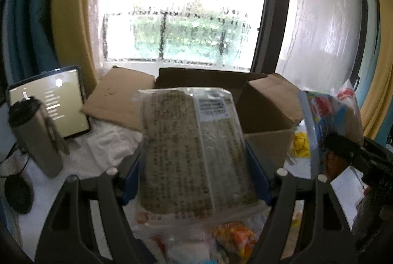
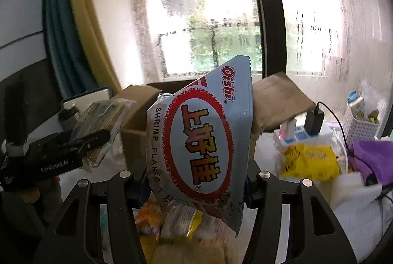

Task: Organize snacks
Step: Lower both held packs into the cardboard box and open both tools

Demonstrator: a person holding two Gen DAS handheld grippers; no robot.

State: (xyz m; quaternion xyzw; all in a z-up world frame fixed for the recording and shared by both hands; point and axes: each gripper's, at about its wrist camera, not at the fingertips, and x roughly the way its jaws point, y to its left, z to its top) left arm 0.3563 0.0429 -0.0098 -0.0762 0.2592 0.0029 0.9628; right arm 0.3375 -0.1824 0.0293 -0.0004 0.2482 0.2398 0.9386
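My left gripper [image 1: 196, 187] is shut on a clear packet of brown seeded crackers [image 1: 194, 148] and holds it up in front of an open cardboard box [image 1: 267, 114]. My right gripper [image 2: 195, 186] is shut on a pale blue Oishi shrimp flakes bag [image 2: 203, 141], held upright before the same box [image 2: 137, 111]. In the right wrist view the left gripper [image 2: 98, 138] with the cracker packet [image 2: 103, 121] is at the left. In the left wrist view the shrimp flakes bag [image 1: 326, 116] is at the right. Loose snack packets [image 2: 172, 219] lie below the grippers.
A tablet [image 1: 56, 101] and a steel tumbler [image 1: 34, 138] stand at the left on a white cloth. A yellow packet [image 2: 309, 160], a power strip with a charger [image 2: 304, 131], a white basket [image 2: 361, 124] and purple cloth [image 2: 373, 155] are at the right. A window is behind.
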